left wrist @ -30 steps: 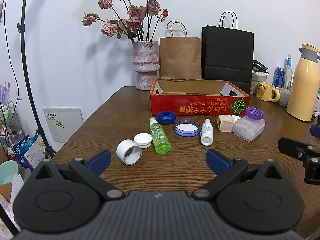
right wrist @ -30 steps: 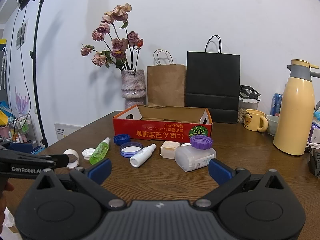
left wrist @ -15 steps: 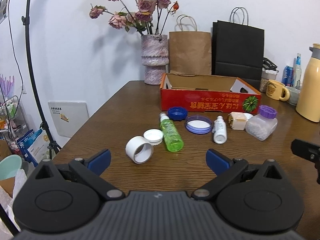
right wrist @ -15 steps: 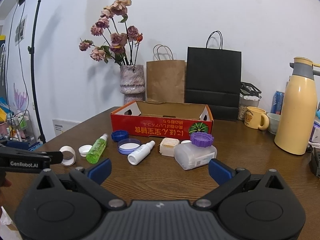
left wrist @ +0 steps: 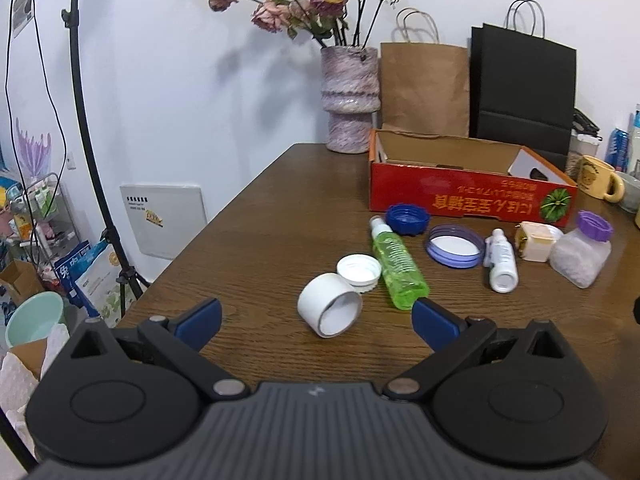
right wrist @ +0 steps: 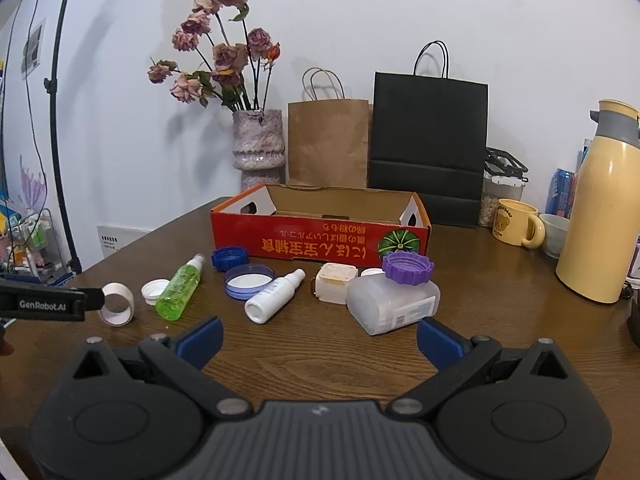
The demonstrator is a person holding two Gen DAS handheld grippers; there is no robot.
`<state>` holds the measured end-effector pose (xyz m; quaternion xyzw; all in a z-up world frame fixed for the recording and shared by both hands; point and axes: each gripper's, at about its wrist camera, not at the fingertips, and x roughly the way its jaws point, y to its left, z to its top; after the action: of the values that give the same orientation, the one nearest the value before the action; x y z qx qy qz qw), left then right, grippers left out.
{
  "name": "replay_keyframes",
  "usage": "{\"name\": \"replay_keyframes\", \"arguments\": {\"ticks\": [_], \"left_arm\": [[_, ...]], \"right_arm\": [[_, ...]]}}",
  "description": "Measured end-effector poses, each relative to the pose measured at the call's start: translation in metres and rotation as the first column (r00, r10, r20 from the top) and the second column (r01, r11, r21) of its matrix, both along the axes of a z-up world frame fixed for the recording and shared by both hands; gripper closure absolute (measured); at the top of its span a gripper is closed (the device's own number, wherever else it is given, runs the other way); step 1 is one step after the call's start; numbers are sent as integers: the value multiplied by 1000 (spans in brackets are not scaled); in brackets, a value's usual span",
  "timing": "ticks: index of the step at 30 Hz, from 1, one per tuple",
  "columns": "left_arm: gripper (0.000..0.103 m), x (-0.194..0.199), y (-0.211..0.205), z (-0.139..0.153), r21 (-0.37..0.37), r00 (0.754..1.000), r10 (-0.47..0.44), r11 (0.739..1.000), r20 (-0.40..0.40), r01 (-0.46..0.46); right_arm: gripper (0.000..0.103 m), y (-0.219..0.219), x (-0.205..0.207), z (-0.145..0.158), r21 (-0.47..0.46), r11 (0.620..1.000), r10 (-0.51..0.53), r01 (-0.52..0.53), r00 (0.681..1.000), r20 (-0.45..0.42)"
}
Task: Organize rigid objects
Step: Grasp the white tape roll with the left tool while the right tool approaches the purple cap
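A white ring (left wrist: 330,310) lies on its side on the wooden table (left wrist: 280,224), just ahead of my open, empty left gripper (left wrist: 316,320). Beside it lie a white cap (left wrist: 358,271), a green bottle (left wrist: 396,266), a blue cap (left wrist: 407,219), a purple lid (left wrist: 454,245), a white spray bottle (left wrist: 501,258), a cream box (left wrist: 534,240) and a clear jar with a purple cap (left wrist: 580,254). An open red cardboard box (left wrist: 468,196) stands behind them. My right gripper (right wrist: 318,338) is open and empty, in front of the clear jar (right wrist: 394,298) and the white spray bottle (right wrist: 274,296).
A vase of dried roses (left wrist: 352,100), a brown bag (left wrist: 424,88) and a black bag (left wrist: 524,92) stand along the wall. A yellow mug (right wrist: 516,222) and a yellow thermos (right wrist: 604,208) stand at the right. The table's left edge drops to a light stand (left wrist: 92,160) and floor clutter.
My left gripper has swung left and moved closer to the white ring. My right gripper has moved forward toward the clear jar. Both stay open.
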<state>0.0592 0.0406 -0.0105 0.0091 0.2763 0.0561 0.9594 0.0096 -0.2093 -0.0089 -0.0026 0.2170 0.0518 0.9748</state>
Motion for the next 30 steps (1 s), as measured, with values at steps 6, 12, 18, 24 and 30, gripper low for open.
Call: {"name": "replay_keyframes", "arguments": {"ticks": [6, 12, 18, 24, 30], "left_arm": [[0, 15, 3, -7, 1, 999, 19, 1000, -25, -19], [0, 31, 7, -12, -6, 997, 49, 999, -53, -50], [0, 43, 8, -17, -10, 994, 82, 997, -69, -83], [2, 51, 6, -21, -13, 990, 119, 993, -73, -120], [19, 60, 5, -24, -30, 986, 139, 989, -94, -143]], "right_arm": [[0, -1, 16, -3, -1, 1000, -10, 10, 1000, -19], [0, -4, 33, -7, 1, 1000, -18, 18, 999, -39], [0, -8, 48, -11, 7, 1000, -24, 25, 998, -57], [0, -10, 59, -15, 7, 1000, -26, 26, 997, -71], [0, -14, 72, -17, 4, 999, -34, 34, 996, -82]]}}
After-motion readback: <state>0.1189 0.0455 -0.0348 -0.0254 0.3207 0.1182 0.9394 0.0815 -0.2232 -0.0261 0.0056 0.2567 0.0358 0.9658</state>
